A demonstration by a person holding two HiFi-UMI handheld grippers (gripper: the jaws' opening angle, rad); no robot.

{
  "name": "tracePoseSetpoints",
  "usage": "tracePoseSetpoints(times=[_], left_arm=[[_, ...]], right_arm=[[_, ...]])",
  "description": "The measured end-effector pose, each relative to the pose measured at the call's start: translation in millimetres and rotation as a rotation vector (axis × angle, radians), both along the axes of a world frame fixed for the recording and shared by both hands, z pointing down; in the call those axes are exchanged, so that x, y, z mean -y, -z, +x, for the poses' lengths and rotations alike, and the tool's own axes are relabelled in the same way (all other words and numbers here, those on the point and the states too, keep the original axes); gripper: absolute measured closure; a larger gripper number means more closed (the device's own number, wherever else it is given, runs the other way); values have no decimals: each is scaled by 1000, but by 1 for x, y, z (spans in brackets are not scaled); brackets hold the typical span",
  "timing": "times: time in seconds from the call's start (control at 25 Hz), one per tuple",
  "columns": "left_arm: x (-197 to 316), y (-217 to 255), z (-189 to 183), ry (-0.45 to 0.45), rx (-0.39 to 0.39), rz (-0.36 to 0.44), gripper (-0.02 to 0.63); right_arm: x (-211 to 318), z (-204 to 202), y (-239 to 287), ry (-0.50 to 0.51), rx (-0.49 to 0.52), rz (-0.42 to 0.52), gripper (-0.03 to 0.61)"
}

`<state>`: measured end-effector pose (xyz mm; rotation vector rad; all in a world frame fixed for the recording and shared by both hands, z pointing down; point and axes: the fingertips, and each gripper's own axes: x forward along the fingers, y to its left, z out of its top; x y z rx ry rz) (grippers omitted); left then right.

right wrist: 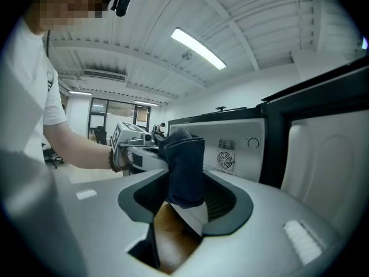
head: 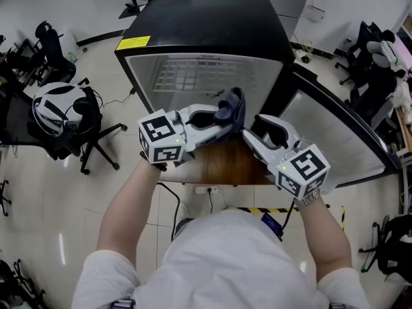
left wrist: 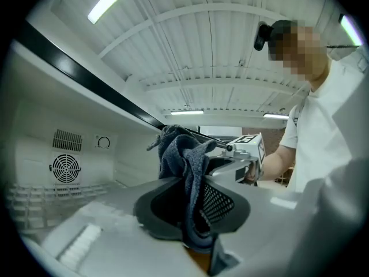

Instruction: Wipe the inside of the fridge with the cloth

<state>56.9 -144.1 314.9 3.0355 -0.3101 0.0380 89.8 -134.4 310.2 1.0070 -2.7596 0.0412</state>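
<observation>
A small black fridge [head: 206,28] stands with its door [head: 341,140] swung wide to the right. Its white inside shows a wire shelf [head: 193,76] and a back-wall fan [left wrist: 65,167]. The dark blue cloth [head: 232,107] is bunched just before the opening, with my left gripper [head: 228,120] shut on it. In the left gripper view the cloth [left wrist: 184,160] drapes out between the jaws. My right gripper [head: 252,137] stands open close beside it on the right. In the right gripper view the cloth [right wrist: 184,166] hangs in the gap without the pads pressing on it.
A brown wooden surface [head: 225,165] lies under both grippers in front of the fridge. An office chair with a white headset [head: 61,108] stands at the left, more chairs [head: 373,63] at the right. A power strip [head: 209,190] lies on the floor below.
</observation>
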Motion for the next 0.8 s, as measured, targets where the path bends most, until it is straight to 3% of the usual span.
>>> tracePoseSetpoints(times=[0.12,0.36,0.56,0.8], left_arm=[[-14,2,-14,-55,5,-27,540],[-40,3,-44,-150,37,-83,540],[-57,4,-65,-227,34,-133,539],[-62,-2,-84,-240,41,-163,540]], right_arm=[[3,-15,0,61,34,-43,365],[-17,-55,5,319,97,-132,344],[-27,-80,-1,458,124,-236,318],[-46,-114,-3,605,122,-283,319]])
